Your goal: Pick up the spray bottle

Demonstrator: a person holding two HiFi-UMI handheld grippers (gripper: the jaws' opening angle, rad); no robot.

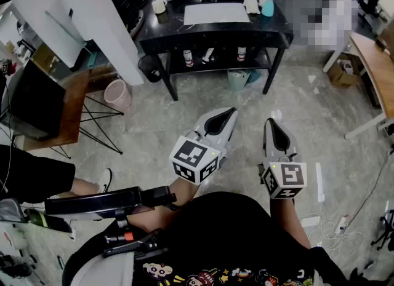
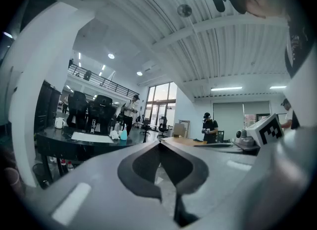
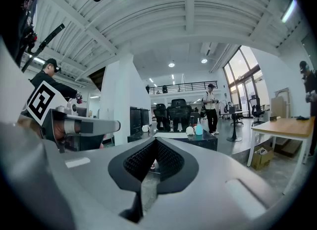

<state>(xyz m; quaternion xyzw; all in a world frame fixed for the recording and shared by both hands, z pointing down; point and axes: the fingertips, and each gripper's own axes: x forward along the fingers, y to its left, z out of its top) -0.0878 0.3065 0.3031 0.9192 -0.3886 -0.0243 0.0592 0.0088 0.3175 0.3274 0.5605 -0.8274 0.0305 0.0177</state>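
The teal spray bottle (image 1: 268, 5) stands on the right end of a black table (image 1: 283, 31) far ahead, beside a white cloth (image 1: 251, 5) and a sheet of white paper (image 1: 216, 13). It shows small in the left gripper view (image 2: 124, 134) and in the right gripper view (image 3: 199, 129). My left gripper (image 1: 231, 112) and right gripper (image 1: 271, 121) are held side by side over the floor, well short of the table. Both point toward it. Each has its jaws closed together with nothing between them, as the gripper views (image 2: 159, 143) (image 3: 156, 140) confirm.
A white mug (image 1: 159, 5) sits at the table's left end, with bottles (image 1: 188, 58) on its lower shelf. A black bin (image 1: 149, 67), a pink bin (image 1: 117, 94) and a wooden side table (image 1: 69, 109) stand left. A wooden desk (image 1: 375, 57) and cardboard box (image 1: 341, 73) stand right.
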